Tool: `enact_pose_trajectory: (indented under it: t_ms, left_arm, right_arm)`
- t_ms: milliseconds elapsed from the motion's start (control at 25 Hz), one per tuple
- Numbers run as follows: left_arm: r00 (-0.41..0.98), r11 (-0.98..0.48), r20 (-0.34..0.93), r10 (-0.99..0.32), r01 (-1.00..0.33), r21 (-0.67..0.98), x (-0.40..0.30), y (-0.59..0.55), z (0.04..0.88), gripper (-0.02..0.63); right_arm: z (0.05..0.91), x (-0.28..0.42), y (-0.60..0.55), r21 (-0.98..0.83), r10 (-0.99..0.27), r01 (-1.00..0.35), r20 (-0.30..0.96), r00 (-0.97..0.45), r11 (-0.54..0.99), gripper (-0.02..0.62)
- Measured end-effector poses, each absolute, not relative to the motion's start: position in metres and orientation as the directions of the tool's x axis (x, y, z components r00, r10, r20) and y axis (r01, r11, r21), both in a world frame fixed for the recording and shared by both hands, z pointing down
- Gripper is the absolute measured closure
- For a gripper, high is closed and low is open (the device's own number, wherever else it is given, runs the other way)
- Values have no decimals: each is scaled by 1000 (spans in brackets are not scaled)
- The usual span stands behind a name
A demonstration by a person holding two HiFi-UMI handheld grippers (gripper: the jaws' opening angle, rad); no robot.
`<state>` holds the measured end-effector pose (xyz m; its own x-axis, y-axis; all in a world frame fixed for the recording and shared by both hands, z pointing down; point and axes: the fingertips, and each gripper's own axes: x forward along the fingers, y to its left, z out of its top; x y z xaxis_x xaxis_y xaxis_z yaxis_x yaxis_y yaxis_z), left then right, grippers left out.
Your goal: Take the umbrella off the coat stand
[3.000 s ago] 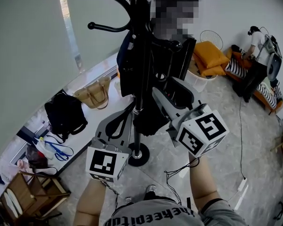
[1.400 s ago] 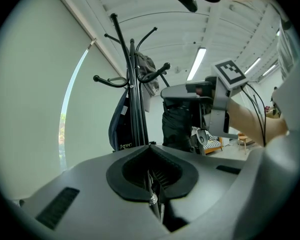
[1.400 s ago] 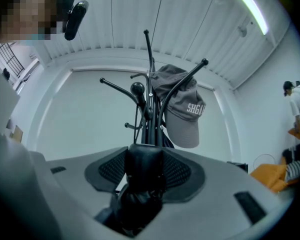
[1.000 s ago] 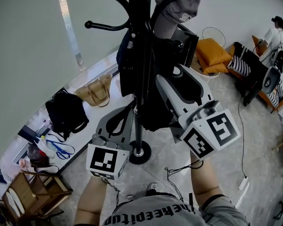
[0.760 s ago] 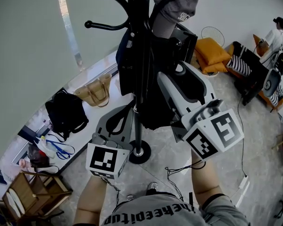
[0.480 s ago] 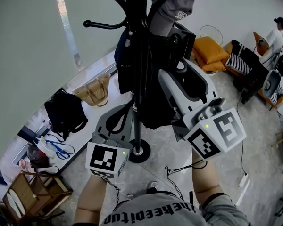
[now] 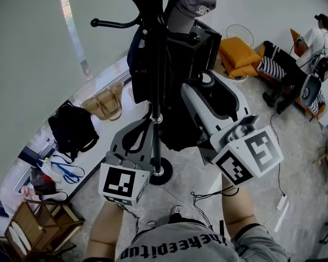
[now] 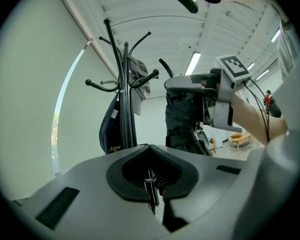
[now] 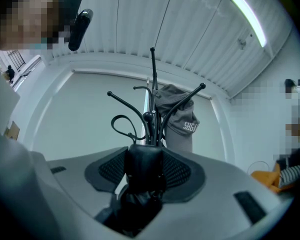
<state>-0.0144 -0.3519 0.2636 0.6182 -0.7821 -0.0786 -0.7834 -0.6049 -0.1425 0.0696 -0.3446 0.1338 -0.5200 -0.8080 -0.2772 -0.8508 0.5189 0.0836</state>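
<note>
The right claw [image 9: 146,159] pinches the handle of a black folded umbrella [image 8: 182,121], which hangs just beside the coat stand [image 8: 124,104], near its pole. The left claw [image 8: 151,156] waits lower down, pressed together and empty. A grey cap [image 9: 182,120] and a dark bag [image 8: 110,131] share the stand's hooks. A strap loop [image 9: 121,125], apparently the umbrella's, sits close to 1 hook, and whether it has cleared is unclear. If it catches as the umbrella is drawn away, the pull could rock the stand or drag the handle from the claw.
</note>
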Motion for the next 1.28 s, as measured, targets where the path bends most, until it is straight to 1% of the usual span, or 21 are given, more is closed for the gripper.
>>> enact_pose_trajectory:
  t_ms: [600,800,1040,1280]
  left_arm:
    - [647,-635,-79,-758,-761,-132,-19,-326,271,591]
    - [656,-642,-94,-749,-754,-139,-27,-300,280,591]
    - [671,-661,-86,-736,-740,-122,-32,-293,274,591]
    - [693,-682,-87,-716,-720,-125,-42,-256,285,591]
  right_arm:
    - [166,69,-313,60,-844,-876,-244,-477,478,383]
    - [184,65,-282,64,-858,-891,-247,-451,450,383]
    - [191,67,-272,49,-883,-908,-220,-416,416,383]
    - [214,66,-226,41,-909,-934,-221,-354,354,383]
